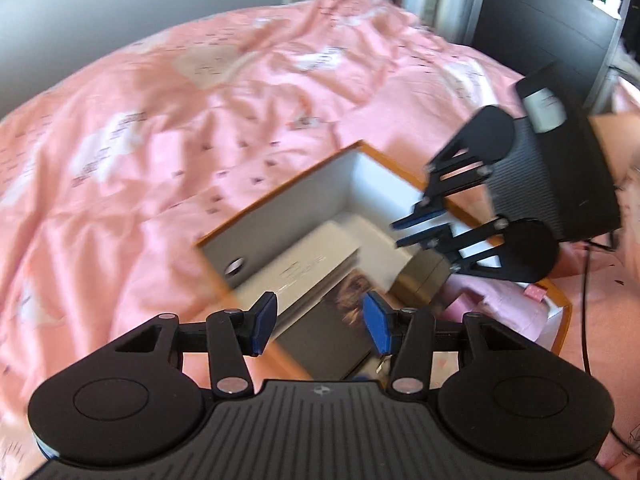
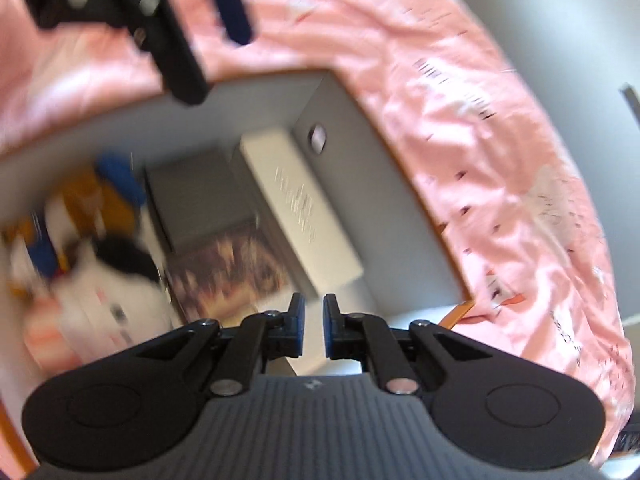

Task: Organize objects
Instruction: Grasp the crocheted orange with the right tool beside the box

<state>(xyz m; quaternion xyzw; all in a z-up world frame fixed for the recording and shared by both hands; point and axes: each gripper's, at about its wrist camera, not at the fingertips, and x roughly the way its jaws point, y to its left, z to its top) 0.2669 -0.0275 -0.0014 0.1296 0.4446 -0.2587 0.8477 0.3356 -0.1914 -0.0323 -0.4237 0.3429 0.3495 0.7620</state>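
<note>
An orange-rimmed box (image 1: 280, 200) with white inner walls lies on the pink bed; it also shows in the right wrist view (image 2: 400, 184). Inside lie a long white carton (image 2: 300, 216), a dark book with a brown picture cover (image 2: 228, 276), a grey item (image 2: 196, 200) and a white plush toy (image 2: 108, 300). My left gripper (image 1: 320, 324) is open and empty over the box's near edge. My right gripper (image 2: 312, 332) hangs above the box with a narrow gap between its pads and nothing in it; it also shows in the left wrist view (image 1: 416, 228).
The pink patterned duvet (image 1: 160, 120) surrounds the box. A dark cabinet (image 1: 552, 28) stands at the back right. A black cable (image 1: 586, 304) runs over the bed at the right. Pink items (image 1: 500, 304) fill the box's right end.
</note>
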